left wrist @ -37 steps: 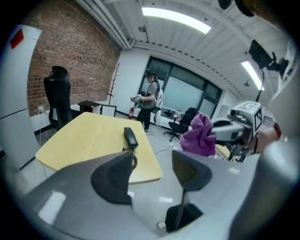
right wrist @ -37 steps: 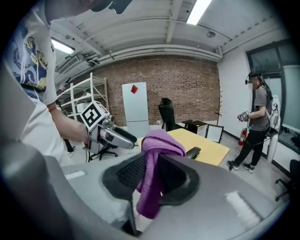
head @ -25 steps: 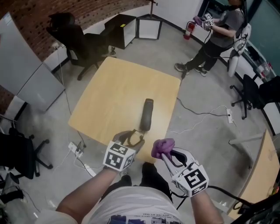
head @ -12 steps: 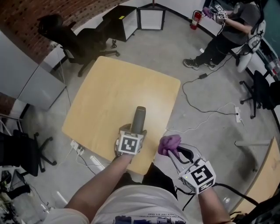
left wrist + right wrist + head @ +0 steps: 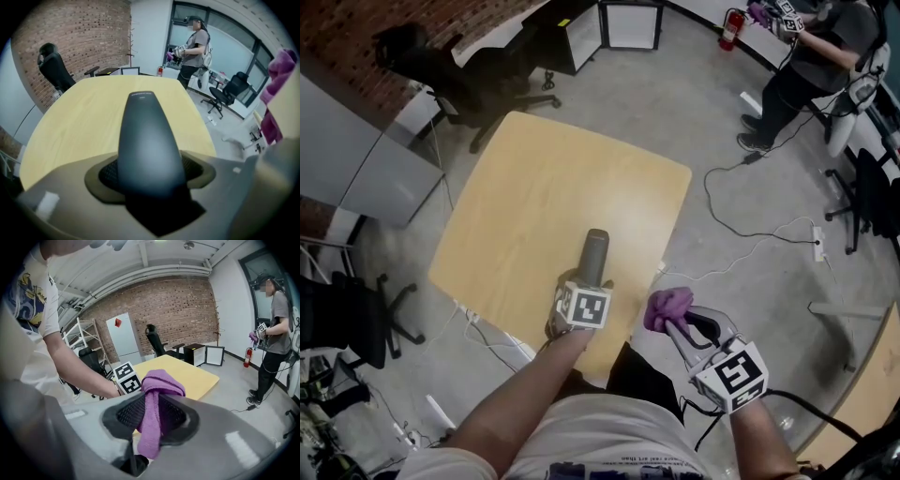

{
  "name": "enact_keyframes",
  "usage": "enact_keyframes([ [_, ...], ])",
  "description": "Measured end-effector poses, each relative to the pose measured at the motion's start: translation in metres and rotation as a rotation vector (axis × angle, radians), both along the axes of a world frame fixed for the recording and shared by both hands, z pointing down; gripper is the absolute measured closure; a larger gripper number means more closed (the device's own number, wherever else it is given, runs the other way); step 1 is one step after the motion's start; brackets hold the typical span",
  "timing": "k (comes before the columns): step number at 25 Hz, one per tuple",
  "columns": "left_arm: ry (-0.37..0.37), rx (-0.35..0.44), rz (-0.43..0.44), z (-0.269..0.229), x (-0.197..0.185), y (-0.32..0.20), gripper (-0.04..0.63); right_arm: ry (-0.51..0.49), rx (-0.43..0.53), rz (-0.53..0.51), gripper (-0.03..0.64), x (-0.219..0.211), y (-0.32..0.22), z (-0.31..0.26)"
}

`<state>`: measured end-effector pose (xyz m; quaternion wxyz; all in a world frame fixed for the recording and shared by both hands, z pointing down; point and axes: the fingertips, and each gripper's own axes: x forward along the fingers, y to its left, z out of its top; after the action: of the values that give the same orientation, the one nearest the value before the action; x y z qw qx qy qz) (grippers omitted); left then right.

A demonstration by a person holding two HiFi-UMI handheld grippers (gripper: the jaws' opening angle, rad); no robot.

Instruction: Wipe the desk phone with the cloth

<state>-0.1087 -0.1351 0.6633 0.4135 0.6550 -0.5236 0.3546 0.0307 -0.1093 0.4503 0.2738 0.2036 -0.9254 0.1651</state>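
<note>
A dark grey phone handset [image 5: 594,253] lies on the yellow wooden table [image 5: 534,178] near its front edge. My left gripper [image 5: 589,281] has its jaws around the handset's near end. In the left gripper view the handset [image 5: 147,136] fills the gap between the pads of the left gripper [image 5: 150,171], which touch both of its sides. My right gripper [image 5: 677,324] hovers off the table's front right, shut on a bunched purple cloth [image 5: 668,306]. The cloth [image 5: 157,399] hangs pinched between the mesh pads of the right gripper [image 5: 152,416].
A person [image 5: 811,52] with grippers stands at the far right. Cables [image 5: 750,244] trail over the floor right of the table. A black office chair [image 5: 441,66] stands beyond the far left corner, another chair [image 5: 342,319] at the left. A cabinet [image 5: 628,21] stands at the back.
My left gripper moved forward from the table's front edge onto the near end of the handset and took hold of it. The right gripper with the cloth has barely shifted.
</note>
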Motion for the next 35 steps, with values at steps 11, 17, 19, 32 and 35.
enact_keyframes([
  [11,0.086,0.003,0.089,-0.03,-0.012,0.013,0.29,-0.006,0.008,-0.014,0.528,-0.016,-0.019,-0.001],
  [17,0.117,0.086,0.17,-0.073,-0.012,0.02,0.29,-0.074,0.046,-0.027,0.528,-0.041,-0.028,-0.022],
  [19,0.12,0.103,0.197,-0.091,-0.009,0.025,0.29,-0.112,0.07,-0.028,0.528,-0.052,-0.033,-0.041],
  [32,0.19,0.179,0.211,-0.155,-0.049,0.042,0.29,-0.231,0.156,-0.043,0.528,-0.1,-0.029,-0.082],
  [35,0.291,0.162,0.197,-0.172,-0.057,0.047,0.29,-0.281,0.117,0.034,0.528,-0.101,-0.044,-0.071],
])
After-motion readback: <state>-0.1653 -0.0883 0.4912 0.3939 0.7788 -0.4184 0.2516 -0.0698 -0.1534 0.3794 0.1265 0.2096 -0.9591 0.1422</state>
